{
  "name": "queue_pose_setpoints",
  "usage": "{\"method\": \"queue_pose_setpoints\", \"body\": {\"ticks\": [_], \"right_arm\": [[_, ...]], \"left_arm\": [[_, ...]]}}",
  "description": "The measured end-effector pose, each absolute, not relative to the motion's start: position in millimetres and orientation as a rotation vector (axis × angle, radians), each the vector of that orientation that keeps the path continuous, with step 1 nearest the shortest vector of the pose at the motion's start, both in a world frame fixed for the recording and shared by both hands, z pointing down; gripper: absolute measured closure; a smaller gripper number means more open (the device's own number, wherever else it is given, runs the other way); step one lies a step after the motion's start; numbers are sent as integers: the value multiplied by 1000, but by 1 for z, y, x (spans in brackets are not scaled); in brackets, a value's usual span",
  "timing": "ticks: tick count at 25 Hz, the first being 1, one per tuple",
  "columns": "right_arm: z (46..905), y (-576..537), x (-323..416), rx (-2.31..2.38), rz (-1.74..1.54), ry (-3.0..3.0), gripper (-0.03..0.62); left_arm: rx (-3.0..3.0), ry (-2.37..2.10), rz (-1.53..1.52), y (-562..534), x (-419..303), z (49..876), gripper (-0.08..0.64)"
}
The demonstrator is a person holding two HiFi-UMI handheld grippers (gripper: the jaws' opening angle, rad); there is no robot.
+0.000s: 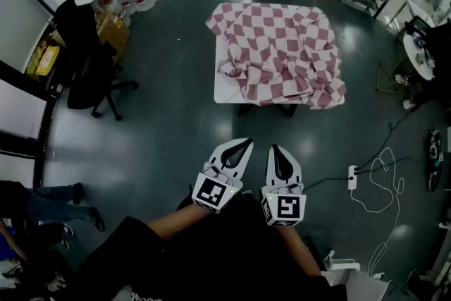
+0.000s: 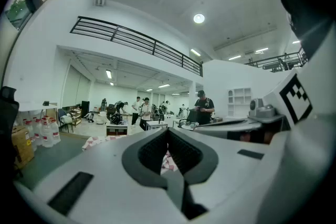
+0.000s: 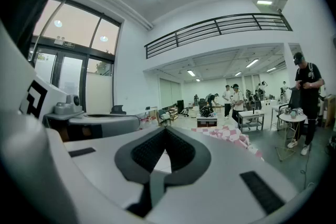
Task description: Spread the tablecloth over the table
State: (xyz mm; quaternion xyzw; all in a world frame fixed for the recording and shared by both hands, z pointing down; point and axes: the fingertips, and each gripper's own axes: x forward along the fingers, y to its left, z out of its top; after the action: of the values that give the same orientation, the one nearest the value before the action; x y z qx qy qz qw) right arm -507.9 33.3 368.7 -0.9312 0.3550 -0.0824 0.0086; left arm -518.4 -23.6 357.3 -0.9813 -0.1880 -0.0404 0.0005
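Plainly, both tools were empty and well apart from the work. The left gripper (image 1: 244, 145) and the right gripper (image 1: 274, 150) sat side by side close to the person's body, each with its jaws pressed together on nothing, as the left gripper view (image 2: 168, 131) and the right gripper view (image 3: 166, 131) confirmed. The tablecloth (image 1: 278, 53), checked in pink and white, lay at twelve o'clock from the grippers across a stretch of dark floor. It was heaped in rumpled folds on the white table (image 1: 220, 87). It covered most of the top, left a bare strip along the nine o'clock edge, and spilled over the corner at about five o'clock. Judged by its creases and droop, it was light, soft and limp. It would probably sag from any single pinch, slide easily on the smooth top, and snag on its own folds rather than tear. The sensible hold seemed to be the hem, one gripper at each corner of the same edge, so that the cloth could be lifted and drawn flat; which hem belonged to which corner could not be told from the bunching. No writing could be read. The cubes on the grippers carried only black-and-white square patterns, and the boxes (image 1: 113, 28) at ten o'clock showed no legible print.
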Motion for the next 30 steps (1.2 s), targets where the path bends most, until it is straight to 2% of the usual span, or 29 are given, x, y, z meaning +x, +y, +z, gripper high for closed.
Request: {"method": "queue_pose_setpoints", "body": {"ticks": [6, 14, 22, 30], "right_arm": [[379, 51, -520, -2850, -270, 1151, 577], [404, 70, -520, -2804, -363, 1115, 575], [417, 30, -482, -2852, -425, 1273, 575], [428, -39, -381, -2876, -509, 1278, 575]], "left_arm": [[-3127, -552, -100, -3, -535, 364, 543], [-3129, -453, -285, -25, -536, 401, 543], [-3191, -480, -274, -65, -478, 431, 543], [-3160, -513, -300, -141, -396, 455, 543]]}}
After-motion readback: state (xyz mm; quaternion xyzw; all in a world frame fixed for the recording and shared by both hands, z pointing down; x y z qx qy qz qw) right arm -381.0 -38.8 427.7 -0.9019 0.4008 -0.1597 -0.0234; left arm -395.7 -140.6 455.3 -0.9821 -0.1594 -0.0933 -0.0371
